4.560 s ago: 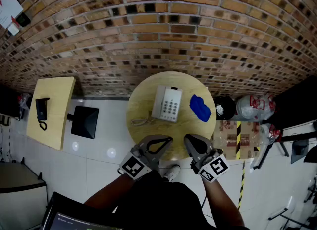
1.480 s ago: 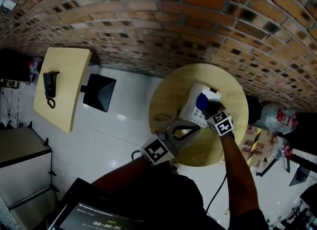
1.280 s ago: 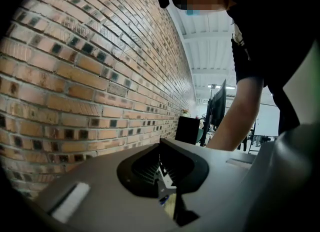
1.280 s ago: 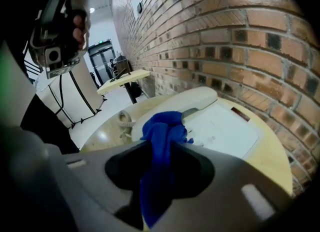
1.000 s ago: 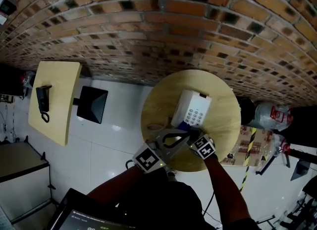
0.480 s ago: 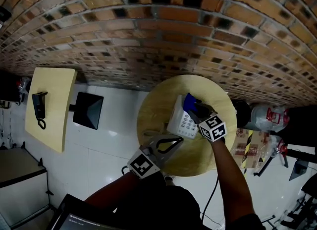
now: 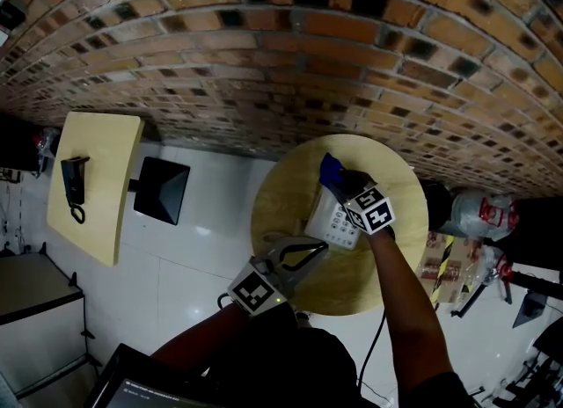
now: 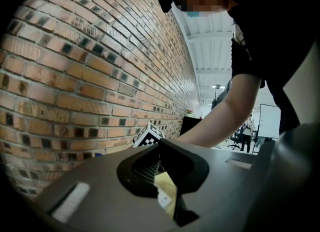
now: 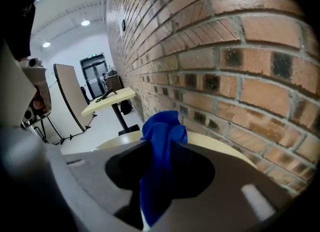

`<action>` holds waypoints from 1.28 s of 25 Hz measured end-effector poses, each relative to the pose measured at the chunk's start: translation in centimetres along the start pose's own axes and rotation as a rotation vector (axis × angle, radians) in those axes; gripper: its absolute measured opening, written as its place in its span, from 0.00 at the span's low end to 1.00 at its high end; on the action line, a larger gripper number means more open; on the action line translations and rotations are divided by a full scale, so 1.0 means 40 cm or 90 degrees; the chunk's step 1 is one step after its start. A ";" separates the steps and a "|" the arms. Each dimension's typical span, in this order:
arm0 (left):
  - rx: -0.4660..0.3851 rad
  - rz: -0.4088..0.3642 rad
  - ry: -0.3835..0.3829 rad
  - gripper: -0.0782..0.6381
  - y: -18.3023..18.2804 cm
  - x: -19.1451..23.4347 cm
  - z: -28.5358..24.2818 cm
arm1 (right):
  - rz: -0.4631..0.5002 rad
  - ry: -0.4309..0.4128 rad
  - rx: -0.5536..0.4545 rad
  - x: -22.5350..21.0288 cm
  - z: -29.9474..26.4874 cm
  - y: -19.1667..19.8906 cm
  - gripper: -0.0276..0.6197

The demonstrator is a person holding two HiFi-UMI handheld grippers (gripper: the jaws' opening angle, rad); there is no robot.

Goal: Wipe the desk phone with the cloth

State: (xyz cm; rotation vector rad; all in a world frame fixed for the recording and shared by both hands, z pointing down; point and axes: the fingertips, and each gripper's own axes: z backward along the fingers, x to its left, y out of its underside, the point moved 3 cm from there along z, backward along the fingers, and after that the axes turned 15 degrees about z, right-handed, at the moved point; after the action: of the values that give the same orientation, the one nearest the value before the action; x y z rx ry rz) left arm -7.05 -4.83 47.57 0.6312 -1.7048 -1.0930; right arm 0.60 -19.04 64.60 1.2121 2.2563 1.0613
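- The right gripper is clamped on the blue cloth. Its own view shows the jaws pinching a bunched fold of the cloth, with a tuft standing up past the tips.
- A second ago this gripper and the cloth were at the near end of the phone, right beside the left gripper. Half a second ago they were over the keypad. Now they are at the phone's far end, close to the brick wall.
- That looks like one full pass along the phone, from its near end to its far end.
- The cloth now leads the right gripper's tips and lies over the phone's far edge. I cannot tell whether it presses on the casing or has lifted clear.
- The phone lies just behind and below the right gripper, on the round table. It does not show in the right gripper view, which looks past it at the wall.
- The left gripper has hardly shifted. It sits short of the phone's near end, its jaws together with nothing between them.
- The phone's sides and handset probably need more passes, so a return stroke toward the left gripper seems the likely next move.
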 end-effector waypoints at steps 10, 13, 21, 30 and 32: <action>0.001 0.000 -0.014 0.10 -0.001 0.018 0.001 | 0.056 -0.109 -0.012 0.336 0.003 0.042 0.23; 0.004 -0.004 -0.007 0.10 -0.002 0.011 -0.007 | 0.036 -0.132 0.000 0.413 -0.008 0.077 0.23; 0.015 0.012 0.003 0.10 0.014 -0.028 -0.026 | 0.001 -0.079 -0.011 0.431 0.070 0.148 0.23; 0.027 0.008 0.036 0.10 0.027 -0.069 -0.053 | -0.133 0.163 0.026 0.085 0.330 0.354 0.23; 0.038 0.008 0.038 0.10 0.037 -0.073 -0.052 | -0.163 0.197 0.059 0.021 0.361 0.430 0.23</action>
State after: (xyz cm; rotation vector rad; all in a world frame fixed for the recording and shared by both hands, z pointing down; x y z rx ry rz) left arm -3.88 -2.58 47.80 0.6826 -1.6930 -1.0076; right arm 18.49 -5.96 68.34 0.8051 2.6340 1.1164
